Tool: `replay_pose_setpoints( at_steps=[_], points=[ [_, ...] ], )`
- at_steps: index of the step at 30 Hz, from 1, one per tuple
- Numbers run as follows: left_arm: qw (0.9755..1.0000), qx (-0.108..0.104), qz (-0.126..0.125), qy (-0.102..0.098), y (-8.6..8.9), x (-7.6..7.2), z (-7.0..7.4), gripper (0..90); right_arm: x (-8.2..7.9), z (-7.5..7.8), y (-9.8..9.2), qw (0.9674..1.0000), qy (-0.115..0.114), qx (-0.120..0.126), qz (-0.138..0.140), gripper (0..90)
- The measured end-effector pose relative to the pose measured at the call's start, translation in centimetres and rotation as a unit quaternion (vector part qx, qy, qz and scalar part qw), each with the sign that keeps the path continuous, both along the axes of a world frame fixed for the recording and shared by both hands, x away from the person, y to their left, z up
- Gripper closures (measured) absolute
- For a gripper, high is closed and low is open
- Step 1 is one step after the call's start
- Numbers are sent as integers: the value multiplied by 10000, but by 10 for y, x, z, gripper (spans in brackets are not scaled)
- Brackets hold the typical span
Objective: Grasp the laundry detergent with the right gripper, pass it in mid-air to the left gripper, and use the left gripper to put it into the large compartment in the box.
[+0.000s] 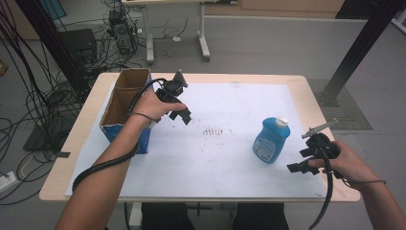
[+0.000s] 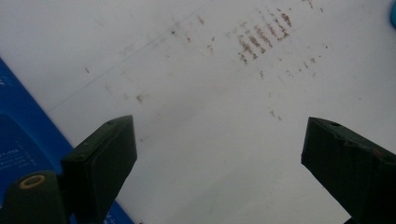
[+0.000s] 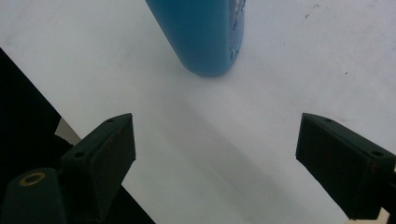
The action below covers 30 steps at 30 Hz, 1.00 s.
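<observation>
The step in hand looks like an approach to the one blue bottle (image 1: 271, 140), which stands upright on the white sheet (image 1: 225, 158) of the tabletop (image 1: 313, 112), right of centre: the right tool (image 1: 303, 160) hangs near it with jaws spread and empty, pointed at its base. The next move would call for bringing those jaws around the bottle's body before closing. The left tool (image 1: 181, 115), also spread and empty, hovers beside the one cardboard box (image 1: 125, 103), which has two compartments.
</observation>
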<state>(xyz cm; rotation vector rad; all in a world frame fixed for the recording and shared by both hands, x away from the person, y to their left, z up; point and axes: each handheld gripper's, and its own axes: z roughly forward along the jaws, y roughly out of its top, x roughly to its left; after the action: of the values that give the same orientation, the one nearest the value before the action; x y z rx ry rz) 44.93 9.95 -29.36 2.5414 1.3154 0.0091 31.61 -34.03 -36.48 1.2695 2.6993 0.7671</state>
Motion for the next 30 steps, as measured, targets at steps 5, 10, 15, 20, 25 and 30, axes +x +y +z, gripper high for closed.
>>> replay_pose_setpoints(
  at_steps=[5, 10, 15, 20, 25, 30],
  points=[
    [10000, 3, -16, -5, 0, 0, 0, 107, -2, -1, 1, 9993, -307, 187, -44, 118],
    [10000, -42, 6, -4, 0, -1, 1, 108, -5, -4, 3, 9977, -582, 353, -7, 116],
    [10000, -51, -2, 19, 0, -2, 1, 107, -8, -9, 4, 9968, -678, 431, -15, 115],
    [10000, -51, -13, 14, -2, -4, 2, 108, -11, -17, 6, 9963, -782, 368, -27, 118],
    [10000, -71, -53, 2, -3, -6, 3, 108, -13, -20, 6, 9948, -881, 506, -41, 119],
    [9999, -77, -102, 16, -5, -10, 3, 108, -17, -24, 6, 9904, -1136, 781, -33, 120]
  ],
)
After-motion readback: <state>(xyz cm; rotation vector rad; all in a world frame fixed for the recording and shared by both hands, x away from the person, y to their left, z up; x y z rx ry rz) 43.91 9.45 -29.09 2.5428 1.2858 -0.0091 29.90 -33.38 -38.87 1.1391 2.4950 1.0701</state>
